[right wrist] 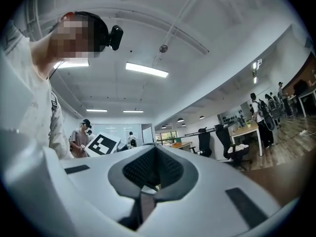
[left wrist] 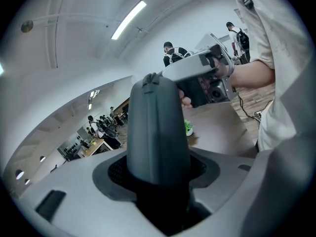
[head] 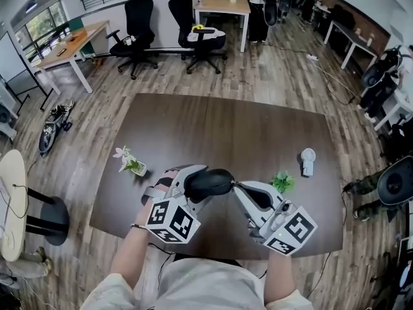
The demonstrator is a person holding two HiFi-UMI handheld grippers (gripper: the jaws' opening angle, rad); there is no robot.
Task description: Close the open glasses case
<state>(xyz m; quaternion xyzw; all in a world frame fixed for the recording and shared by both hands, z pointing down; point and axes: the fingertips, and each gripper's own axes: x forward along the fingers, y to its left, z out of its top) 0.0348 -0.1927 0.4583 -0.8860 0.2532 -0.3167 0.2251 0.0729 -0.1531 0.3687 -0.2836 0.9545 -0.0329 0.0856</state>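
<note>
Above the table (head: 219, 128) hangs the glasses case (head: 208, 183), flower (head: 129, 162) left, plant (head: 282, 181) right.

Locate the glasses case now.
Head view, low centre: the glasses case sits clamped in the left claw above the table, the right claw at its right end.

Bright, even lighting; strong fisheye distortion

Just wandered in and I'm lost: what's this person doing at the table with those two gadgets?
A person holds a gripper in each hand over a dark table. The left gripper is clamped on a dark glasses case, held up off the table. The right gripper, jaws together and empty, has its tip at the case's free end. From above the case looks shut, though I can't be sure. A white flower, green plant and small fan sit nearby.
</note>
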